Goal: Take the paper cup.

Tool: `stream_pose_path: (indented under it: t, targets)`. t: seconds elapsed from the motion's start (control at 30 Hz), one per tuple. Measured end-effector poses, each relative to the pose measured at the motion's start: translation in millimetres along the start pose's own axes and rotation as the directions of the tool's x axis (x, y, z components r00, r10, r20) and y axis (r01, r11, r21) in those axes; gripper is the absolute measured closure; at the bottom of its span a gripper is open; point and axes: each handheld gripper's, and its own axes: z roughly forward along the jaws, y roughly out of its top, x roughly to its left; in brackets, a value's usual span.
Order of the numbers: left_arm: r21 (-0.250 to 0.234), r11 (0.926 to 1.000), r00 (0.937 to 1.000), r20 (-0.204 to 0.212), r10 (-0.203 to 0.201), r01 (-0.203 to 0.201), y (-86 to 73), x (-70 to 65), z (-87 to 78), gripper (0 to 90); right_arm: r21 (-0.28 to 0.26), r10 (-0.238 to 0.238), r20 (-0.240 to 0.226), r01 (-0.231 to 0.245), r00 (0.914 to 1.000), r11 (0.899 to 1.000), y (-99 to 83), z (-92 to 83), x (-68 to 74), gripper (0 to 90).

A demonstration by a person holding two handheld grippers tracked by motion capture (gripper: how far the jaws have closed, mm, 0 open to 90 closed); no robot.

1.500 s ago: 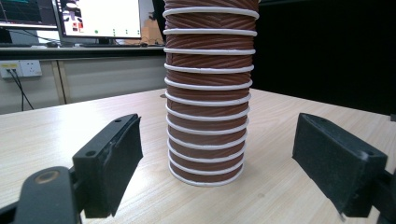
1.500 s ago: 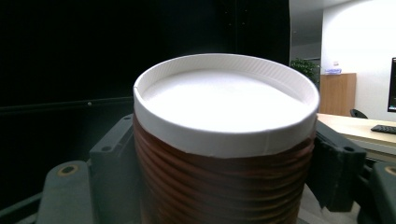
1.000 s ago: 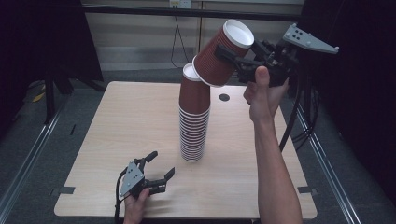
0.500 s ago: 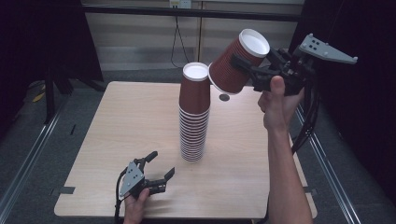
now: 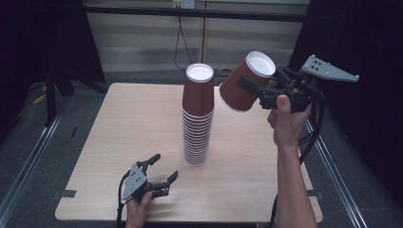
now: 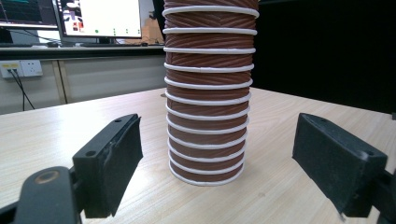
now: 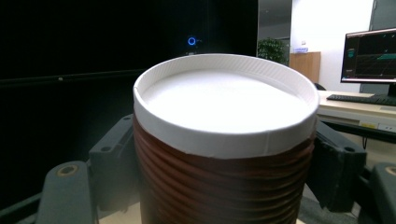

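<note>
One brown paper cup (image 5: pixel 246 84) is clamped between the jaws of the right gripper (image 5: pixel 259 90), tilted with its white base up and to the right, held in the air above the far right part of the table (image 5: pixel 119 123). In the right gripper view, both pads press the cup's ribbed wall. The cup sits just right of the top of the stack of cups (image 5: pixel 197 116), which stands upside down at mid-table. The left gripper (image 5: pixel 161 172) rests at the near edge, jaws spread and empty, well short of the stack.
</note>
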Motion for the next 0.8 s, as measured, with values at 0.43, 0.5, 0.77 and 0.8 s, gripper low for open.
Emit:
stream_pose_path:
  t: [0.43, 0.5, 0.77, 0.8]
  targets:
    - [0.0, 0.9998, 0.9998, -0.002, -0.022, 0.022, -0.3, -0.9, 0.2, 15.5, 0.043, 0.023, 0.01, -0.024, 0.9997, 0.999, -30.0, -4.2, -2.2, 22.2]
    - [-0.003, 0.9997, 0.9997, -0.003, -0.023, 0.023, -0.4, -0.8, 0.1, 15.6, 0.046, 0.027, 0.007, -0.028, 0.9996, 0.999, -33.9, -5.1, -2.1, 22.2]
    - [-0.009, 0.9994, 0.9994, -0.002, -0.034, 0.034, -0.7, -0.9, -0.5, 15.5, 0.069, 0.033, -0.001, -0.032, 0.9995, 0.997, -54.3, -5.5, 2.7, 22.1]
    - [-0.009, 0.9994, 0.9994, -0.002, -0.034, 0.034, -0.7, -0.9, -0.5, 15.5, 0.075, 0.03, 0.0, -0.03, 0.9995, 0.997, -56.4, -5.5, 3.0, 22.1]
